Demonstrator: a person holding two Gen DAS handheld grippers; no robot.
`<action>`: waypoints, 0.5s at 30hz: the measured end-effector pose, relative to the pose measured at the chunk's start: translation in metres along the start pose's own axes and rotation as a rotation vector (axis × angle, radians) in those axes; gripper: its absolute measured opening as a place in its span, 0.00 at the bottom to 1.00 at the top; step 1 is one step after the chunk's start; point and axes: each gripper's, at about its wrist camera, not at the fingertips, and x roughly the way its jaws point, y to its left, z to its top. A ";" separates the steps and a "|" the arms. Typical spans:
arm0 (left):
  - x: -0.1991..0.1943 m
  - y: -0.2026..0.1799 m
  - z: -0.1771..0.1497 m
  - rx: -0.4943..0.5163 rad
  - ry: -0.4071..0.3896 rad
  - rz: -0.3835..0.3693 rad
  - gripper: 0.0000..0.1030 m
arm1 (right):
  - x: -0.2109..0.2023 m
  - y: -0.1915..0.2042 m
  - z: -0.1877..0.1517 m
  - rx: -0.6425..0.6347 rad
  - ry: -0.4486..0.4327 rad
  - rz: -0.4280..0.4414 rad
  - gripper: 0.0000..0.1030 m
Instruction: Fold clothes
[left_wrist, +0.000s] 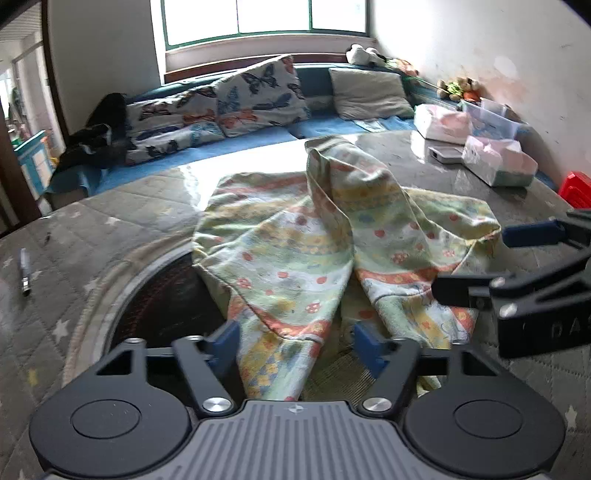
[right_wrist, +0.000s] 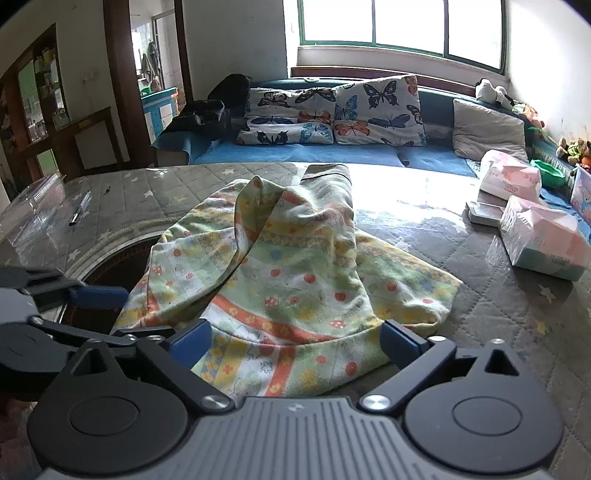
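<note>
Left gripper (left_wrist: 295, 341) fingers half-wide astride the near hem of the garment (left_wrist: 325, 251), not pinching. Right gripper (right_wrist: 295, 341) fingers wide over the same hem. Garment crumpled on tabletop (right_wrist: 498, 306); pen (left_wrist: 24, 273) left, sofa (right_wrist: 332, 155) beyond.

A crumpled printed garment (right_wrist: 291, 266) is seen heaped on the quilted table cover (right_wrist: 498, 295). Its near hem is flanked by the open right gripper (right_wrist: 295, 343); tissue packs (right_wrist: 543, 240) are seen to the garment's right.
</note>
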 end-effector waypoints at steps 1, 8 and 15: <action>0.002 0.002 0.000 -0.003 -0.001 -0.009 0.55 | 0.001 0.000 0.001 0.002 0.001 0.002 0.95; 0.004 0.014 -0.001 -0.022 -0.009 -0.065 0.16 | 0.006 0.005 0.005 -0.008 0.016 0.036 0.83; -0.006 0.024 -0.001 -0.072 -0.045 -0.058 0.07 | 0.017 0.026 0.010 -0.048 0.028 0.094 0.70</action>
